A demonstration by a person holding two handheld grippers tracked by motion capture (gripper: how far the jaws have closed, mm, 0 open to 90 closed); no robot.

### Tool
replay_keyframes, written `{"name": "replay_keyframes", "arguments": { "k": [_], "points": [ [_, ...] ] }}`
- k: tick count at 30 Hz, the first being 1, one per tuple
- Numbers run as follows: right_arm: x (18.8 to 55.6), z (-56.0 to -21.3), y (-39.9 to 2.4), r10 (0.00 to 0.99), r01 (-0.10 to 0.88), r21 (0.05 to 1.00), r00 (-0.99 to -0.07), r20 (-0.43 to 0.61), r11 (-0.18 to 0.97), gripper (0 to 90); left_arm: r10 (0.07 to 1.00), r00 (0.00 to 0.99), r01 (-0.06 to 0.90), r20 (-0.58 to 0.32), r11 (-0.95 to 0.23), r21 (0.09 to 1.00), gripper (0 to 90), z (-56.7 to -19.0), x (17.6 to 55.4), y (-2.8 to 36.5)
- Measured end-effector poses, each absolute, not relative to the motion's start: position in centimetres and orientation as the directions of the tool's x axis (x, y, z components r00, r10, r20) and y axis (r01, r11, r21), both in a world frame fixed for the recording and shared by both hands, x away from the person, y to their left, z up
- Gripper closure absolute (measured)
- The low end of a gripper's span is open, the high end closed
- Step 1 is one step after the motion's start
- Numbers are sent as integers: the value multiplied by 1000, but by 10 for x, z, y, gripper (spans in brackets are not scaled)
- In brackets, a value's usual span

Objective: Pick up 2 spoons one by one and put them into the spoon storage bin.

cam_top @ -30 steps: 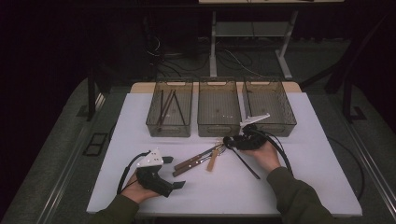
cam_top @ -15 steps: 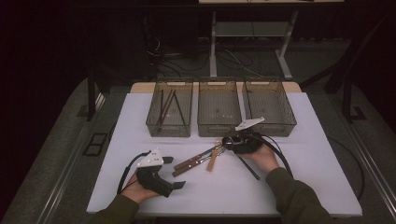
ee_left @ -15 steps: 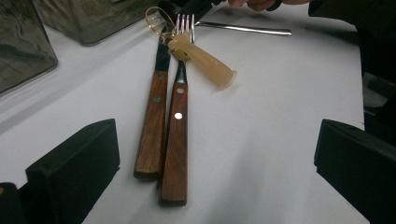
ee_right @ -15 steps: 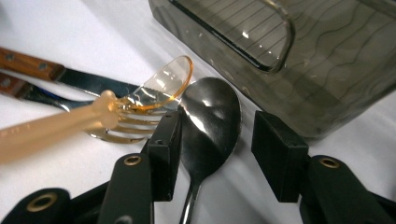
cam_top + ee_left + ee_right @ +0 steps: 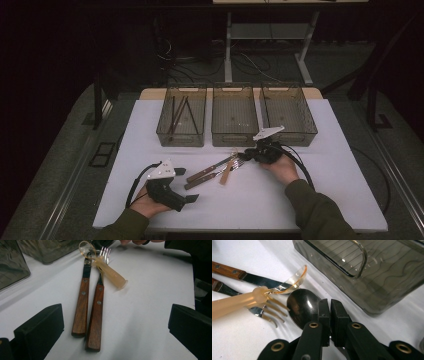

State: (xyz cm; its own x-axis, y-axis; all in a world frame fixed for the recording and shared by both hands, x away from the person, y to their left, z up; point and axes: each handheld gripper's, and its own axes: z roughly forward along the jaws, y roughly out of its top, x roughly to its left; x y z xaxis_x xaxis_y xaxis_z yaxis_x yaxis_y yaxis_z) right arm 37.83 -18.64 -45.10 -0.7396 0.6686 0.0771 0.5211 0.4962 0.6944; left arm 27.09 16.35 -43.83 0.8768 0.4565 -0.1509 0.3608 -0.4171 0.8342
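A pile of cutlery lies mid-table: two wooden-handled pieces (image 5: 81, 307) side by side, an amber plastic utensil (image 5: 110, 273) across their blades, and a metal fork (image 5: 106, 252). A steel spoon (image 5: 302, 305) lies at the pile's right end. My right gripper (image 5: 329, 315) has just been closing; its jaws now stand together over the spoon's neck, right behind the bowl. In the high view the right gripper (image 5: 252, 154) sits low at that end of the pile. My left gripper (image 5: 187, 185) rests open near the front edge, pointing at the wooden handles without touching them.
Three smoked plastic bins stand in a row at the back: the left bin (image 5: 165, 135) holds several dark sticks, the middle bin (image 5: 235, 141) and right bin (image 5: 300, 139) look bare. The right gripper's tip is close to a bin wall (image 5: 372, 297). White tabletop (image 5: 325, 200).
The right gripper's grey plate has tipped slightly and the thin dark handle beside the right hand has slipped out of sight. The left hand and gripper have not moved.
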Motion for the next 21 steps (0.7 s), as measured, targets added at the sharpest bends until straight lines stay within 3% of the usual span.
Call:
{"name": "replay_keyframes", "arguments": {
  "k": [3, 8, 21],
  "points": [
    [378, -451, -187, 668, 525, 693, -739, 84, 494, 865, 456, 877, 361, -151, -417, 834, 0, -438, 271, 163],
    [380, -450, -191, 670, 547, 688, -733, 118, 477, 744, 455, 878, 360, -150, -419, 833, 0, -438, 271, 164],
    [383, -448, -197, 623, 552, 699, -758, 193, 454, 593, 456, 878, 359, -149, -418, 835, 0, -438, 271, 164]
  ]
}}
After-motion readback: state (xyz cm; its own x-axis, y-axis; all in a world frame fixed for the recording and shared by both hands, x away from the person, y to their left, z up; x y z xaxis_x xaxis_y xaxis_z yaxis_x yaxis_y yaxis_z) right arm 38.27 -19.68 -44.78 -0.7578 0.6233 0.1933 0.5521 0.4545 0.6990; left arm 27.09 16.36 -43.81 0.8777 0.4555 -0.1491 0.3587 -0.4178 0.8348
